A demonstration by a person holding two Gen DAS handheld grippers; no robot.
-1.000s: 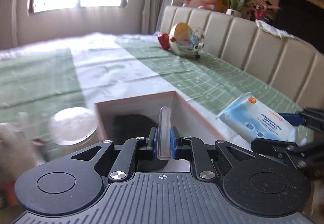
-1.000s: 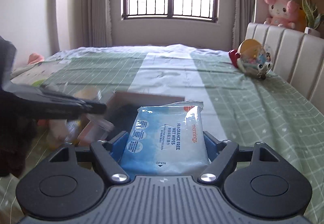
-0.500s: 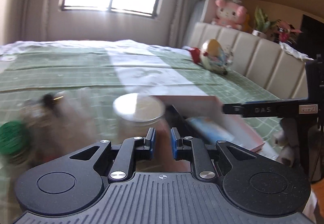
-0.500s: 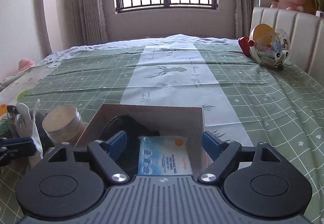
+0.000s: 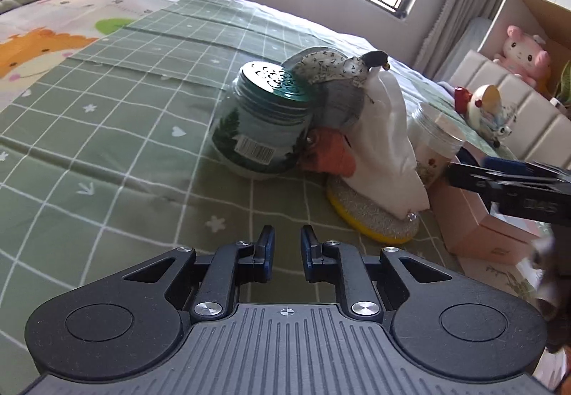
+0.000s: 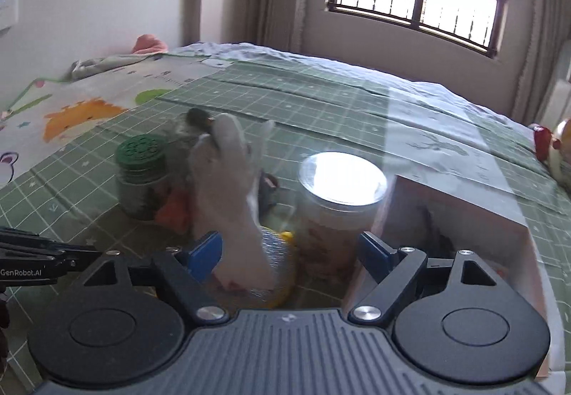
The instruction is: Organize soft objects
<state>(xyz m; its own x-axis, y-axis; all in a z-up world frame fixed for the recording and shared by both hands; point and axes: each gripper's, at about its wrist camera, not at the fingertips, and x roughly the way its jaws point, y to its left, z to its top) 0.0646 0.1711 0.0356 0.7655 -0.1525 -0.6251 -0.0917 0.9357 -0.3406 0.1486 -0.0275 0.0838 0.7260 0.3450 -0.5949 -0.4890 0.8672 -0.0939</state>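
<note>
1. Left gripper [image 5: 287, 254] low over the bed [image 5: 107, 131], jaws nearly together and grasping nothing, aimed at the cluster ahead.
2. Right gripper [image 6: 289, 250] spread wide, empty, hovering by the pink box [image 6: 514, 234] (likely the drop-off).
3. White cloth glove [image 5: 387, 145]: limp, propped against the jars, over a yellow sponge [image 5: 371, 220].

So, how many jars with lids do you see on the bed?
2. The green-lid jar stands left of the soft pile, touching it. The clear jar stands right of the pile, beside the pink box. The pile may hide others.
</note>
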